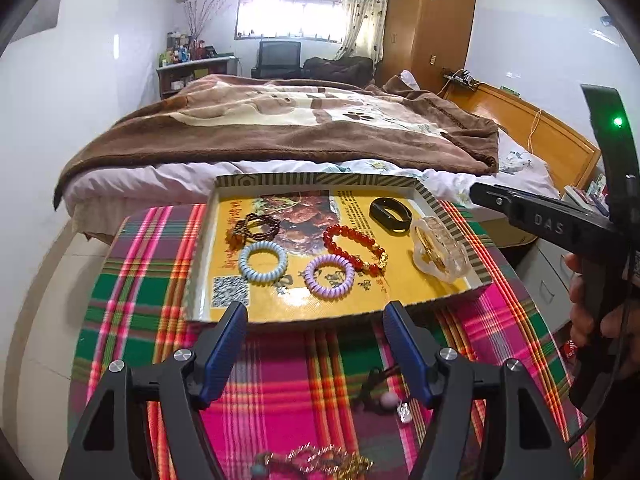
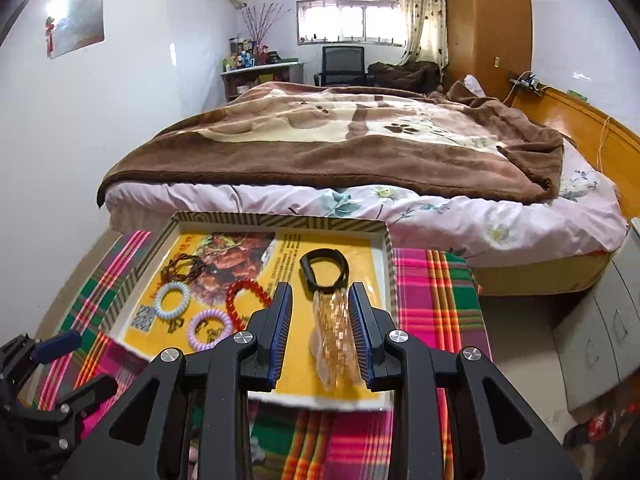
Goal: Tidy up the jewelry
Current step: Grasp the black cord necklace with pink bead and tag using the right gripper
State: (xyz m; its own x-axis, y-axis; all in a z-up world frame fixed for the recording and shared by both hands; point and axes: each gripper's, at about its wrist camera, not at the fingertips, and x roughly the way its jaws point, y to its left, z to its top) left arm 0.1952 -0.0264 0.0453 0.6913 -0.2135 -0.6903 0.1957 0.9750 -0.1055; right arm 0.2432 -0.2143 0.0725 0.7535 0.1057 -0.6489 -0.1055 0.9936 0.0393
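A shallow box tray with a yellow printed bottom sits on a plaid cloth. In it lie a dark bead bracelet, a blue coil tie, a purple coil tie, a red bead bracelet, a black band and a clear hair claw. My left gripper is open above the cloth in front of the tray. My right gripper is open over the tray, with the claw lying between its fingers, near the right one.
On the plaid cloth near me lie a black cord pendant and a gold chain pile. A bed with a brown blanket stands right behind the table. Grey drawers stand at the right.
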